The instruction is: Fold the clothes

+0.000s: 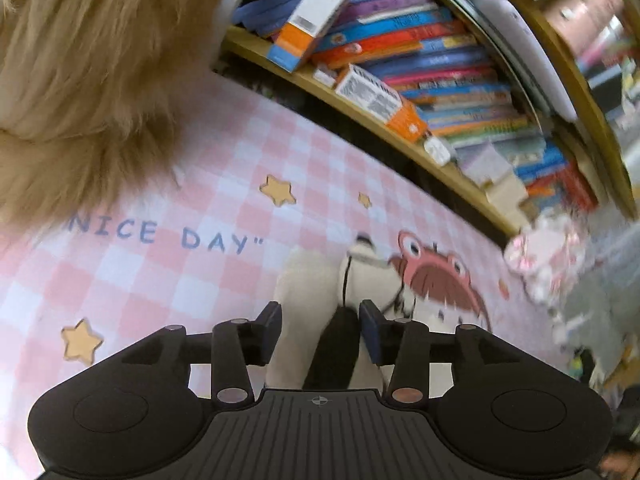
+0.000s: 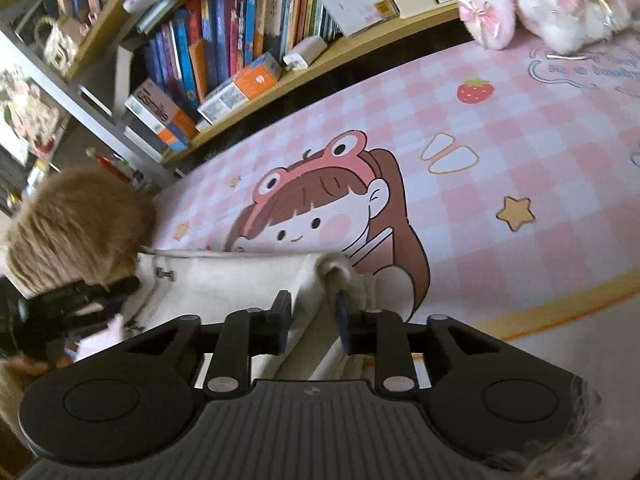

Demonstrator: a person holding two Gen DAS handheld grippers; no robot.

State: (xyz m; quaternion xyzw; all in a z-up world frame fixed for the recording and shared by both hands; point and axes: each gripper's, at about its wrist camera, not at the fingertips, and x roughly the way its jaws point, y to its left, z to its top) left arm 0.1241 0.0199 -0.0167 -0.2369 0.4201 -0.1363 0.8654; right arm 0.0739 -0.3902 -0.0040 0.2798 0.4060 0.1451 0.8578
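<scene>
Our left tool (image 1: 320, 322) stands part open over the cream garment (image 1: 304, 280) on the pink checked bed sheet (image 1: 160, 168); our right tool (image 2: 314, 314) straddles its bunched edge, pads apparently not pressing. Closing on so little cloth, we risk the fold slipping out or dragging askew toward the furry cushion (image 2: 76, 224).

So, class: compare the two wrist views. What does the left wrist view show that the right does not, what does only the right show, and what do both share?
Only the left wrist view shows the words NICE DAY printed on the sheet. Only the right wrist view shows the strawberry print, the cartoon girl's face and the left gripper. Both show the cream garment, the pink checked sheet, the bookshelf and a tan furry thing.
</scene>
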